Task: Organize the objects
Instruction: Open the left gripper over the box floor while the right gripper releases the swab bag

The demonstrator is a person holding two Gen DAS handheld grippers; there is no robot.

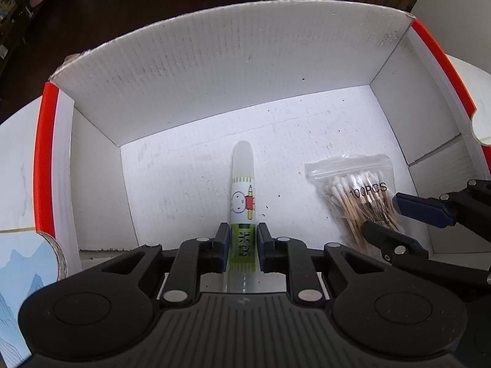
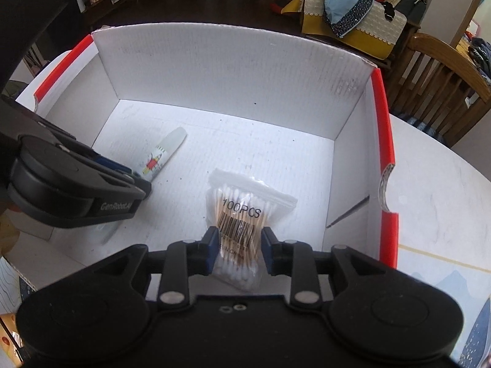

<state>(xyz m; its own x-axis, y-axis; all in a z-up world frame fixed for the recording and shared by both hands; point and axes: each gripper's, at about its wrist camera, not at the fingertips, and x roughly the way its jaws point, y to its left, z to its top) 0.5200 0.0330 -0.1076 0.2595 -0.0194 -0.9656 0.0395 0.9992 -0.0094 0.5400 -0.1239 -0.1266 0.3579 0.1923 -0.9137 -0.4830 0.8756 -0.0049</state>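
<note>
A white corrugated box (image 1: 214,76) with a red rim is open below both grippers. My left gripper (image 1: 243,230) is shut on a white tube (image 1: 242,184) that has a cartoon label and a green band. The tube's capped end points at the far wall, low over the box floor. To its right, a clear bag of cotton swabs (image 1: 356,190) marked 100PCS lies on the floor. My right gripper (image 2: 240,233) straddles the swab bag (image 2: 242,211). Its blue pads stand slightly apart beside the bag and do not squeeze it. The right wrist view also shows the left gripper (image 2: 135,184), the tube (image 2: 162,153) and the box (image 2: 214,70).
The box stands on a white table (image 2: 429,184). A mat with a blue mountain picture (image 1: 18,276) lies at the near left. A wooden chair (image 2: 445,70) and a pile of cloth (image 2: 346,9) stand beyond the table. The box floor between tube and far wall is bare.
</note>
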